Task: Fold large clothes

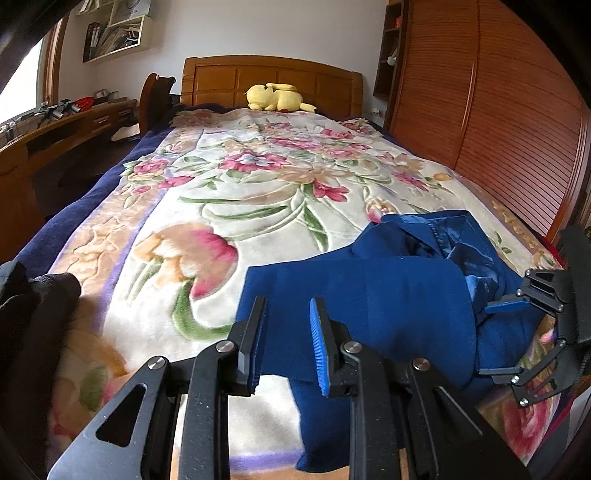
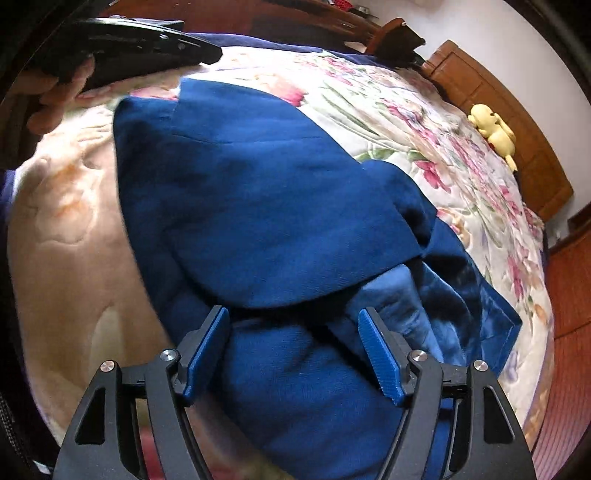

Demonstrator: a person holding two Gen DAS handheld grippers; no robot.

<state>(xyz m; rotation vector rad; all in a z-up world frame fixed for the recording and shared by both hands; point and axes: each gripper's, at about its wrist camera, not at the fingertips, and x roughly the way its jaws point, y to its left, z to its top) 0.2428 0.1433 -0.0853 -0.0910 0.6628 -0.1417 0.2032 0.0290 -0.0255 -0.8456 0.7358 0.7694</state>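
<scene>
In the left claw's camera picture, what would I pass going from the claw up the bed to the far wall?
Left claw → blue coat → flowered blanket → yellow stuffed toy → wooden headboard.

Floral blanket (image 1: 229, 192) spread over bed; yellow plush toy (image 1: 277, 96) lying against wooden headboard (image 1: 266, 79); slatted wooden wardrobe (image 1: 480, 110) to one side; wooden desk (image 1: 55, 129), wall shelf (image 1: 114, 33) opposite; dark cloth (image 1: 33, 295) at near edge
</scene>
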